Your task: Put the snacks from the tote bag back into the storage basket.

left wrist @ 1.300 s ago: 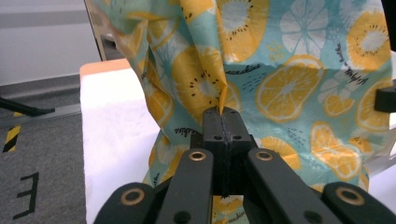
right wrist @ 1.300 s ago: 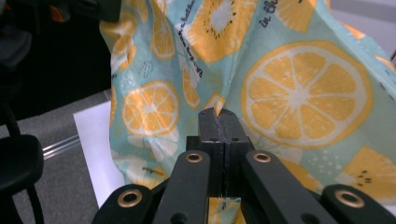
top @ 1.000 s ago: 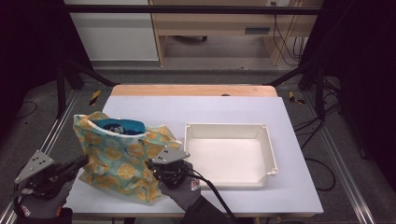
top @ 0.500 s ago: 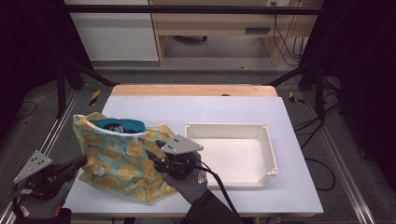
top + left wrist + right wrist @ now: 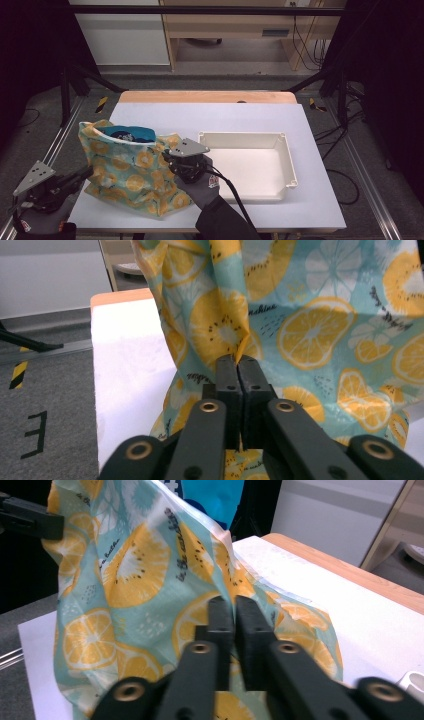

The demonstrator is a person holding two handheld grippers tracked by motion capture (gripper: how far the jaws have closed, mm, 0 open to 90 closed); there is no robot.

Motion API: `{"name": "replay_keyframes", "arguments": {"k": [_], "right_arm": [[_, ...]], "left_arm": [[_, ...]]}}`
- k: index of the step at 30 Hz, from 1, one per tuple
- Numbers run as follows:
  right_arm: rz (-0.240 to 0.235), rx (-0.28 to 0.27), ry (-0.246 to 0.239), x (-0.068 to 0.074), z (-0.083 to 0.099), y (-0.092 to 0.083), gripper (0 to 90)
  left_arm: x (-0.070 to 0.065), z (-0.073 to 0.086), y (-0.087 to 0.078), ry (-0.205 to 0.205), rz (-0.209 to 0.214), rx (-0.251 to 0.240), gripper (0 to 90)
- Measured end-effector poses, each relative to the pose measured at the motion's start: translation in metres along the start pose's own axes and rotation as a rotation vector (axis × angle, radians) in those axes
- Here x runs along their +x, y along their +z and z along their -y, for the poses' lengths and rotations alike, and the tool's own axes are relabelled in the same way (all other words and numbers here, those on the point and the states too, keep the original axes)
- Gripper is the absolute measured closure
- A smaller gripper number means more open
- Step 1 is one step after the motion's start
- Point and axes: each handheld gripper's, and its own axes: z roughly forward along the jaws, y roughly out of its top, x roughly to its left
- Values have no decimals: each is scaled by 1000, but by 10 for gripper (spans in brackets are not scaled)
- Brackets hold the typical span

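A: Where's the bag sitting?
B: Citrus-print bag [image 5: 132,172] is standing on the table's [image 5: 260,112] left side, beside the white tray [image 5: 287,150] (blue item [image 5: 125,134] poking out the top).
A: Grippers?
B: Left gripper [image 5: 238,362] is pinching the fabric w/ jaws pressed together; right gripper [image 5: 234,605] is pinching a fold too.

Bare table [image 5: 220,112] behind bag [image 5: 131,176]

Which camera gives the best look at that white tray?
The high view: the whole white tray shows from above, sitting on the table beside the fruit-print bag with nothing in it. The right gripper view catches a blurred white corner that may be the tray; the left gripper view looks at the bag instead.
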Motion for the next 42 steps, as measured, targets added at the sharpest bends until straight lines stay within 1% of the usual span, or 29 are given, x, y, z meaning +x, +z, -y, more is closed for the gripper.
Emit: {"name": "replay_keyframes", "arguments": {"k": [1,2,3,4,5,6,7,8,9,10,12,13,15,16,18,19,20,22,25,26,27,30,33,38,40,42], "right_arm": [[0,0,0,0,0,0,887],[-1,-2,0,0,-1,-2,900],[-1,-2,0,0,-1,-2,900],[-4,-4,1,0,-1,-3,900],[-5,-8,1,0,-2,-4,900],[-6,-16,4,1,-3,-6,900],[-6,-22,2,1,-3,-7,900],[-6,-27,1,2,-4,-8,900],[-6,-27,1,2,-4,-8,900],[-8,-33,-3,3,-6,-9,900],[-10,-40,-7,5,-8,-10,900],[-10,-40,-7,5,-8,-10,900],[-13,-46,-12,7,-10,-10,900],[-13,-47,-14,8,-10,-10,900],[-17,-52,-15,8,-11,-10,900],[-17,-52,-15,8,-11,-10,900],[-18,-63,-14,9,-12,-11,900],[-23,-69,-15,11,-14,-10,900],[-29,-70,-26,15,-18,-8,900],[-30,-69,-29,17,-19,-6,900],[-30,-69,-29,17,-19,-6,900],[-37,-64,-38,22,-23,-1,900],[-42,-60,-42,25,-23,1,900],[-48,-46,-43,27,-21,3,900],[-48,-45,-43,26,-21,2,900],[-49,-41,-43,26,-20,2,900]], "left_arm": [[0,0,0,0,0,0,846],[1,-3,-2,-3,-4,-14,822],[1,-3,-2,-3,-4,-14,784],[2,-6,-4,-5,-11,-22,784],[2,-8,-6,-5,-19,-33,741],[3,-11,-8,-10,-22,-52,677],[4,-15,-9,-12,-26,-64,647],[6,-23,-11,-14,-30,-82,629],[6,-23,-11,-14,-30,-82,607],[7,-30,-9,-9,-32,-92,593],[8,-36,-4,-4,-37,-88,586],[8,-36,-4,-4,-37,-88,586],[10,-38,2,-8,-38,-78,624],[12,-38,5,-13,-39,-69,674],[12,-37,3,-8,-40,-70,808],[12,-37,3,-8,-40,-70,860],[12,-36,1,-4,-39,-73,889],[13,-36,-5,-9,-52,-89,900],[14,-35,-8,-7,-64,-90,900],[14,-34,-10,-3,-79,-85,900],[14,-34,-10,-3,-79,-85,900],[16,-28,-13,-4,-97,-65,900],[17,-24,-14,-5,-100,-55,900],[18,-16,-18,-17,-119,-48,900],[19,-14,-18,-28,-113,-40,900],[17,-13,-17,-19,-110,-29,900]]}}
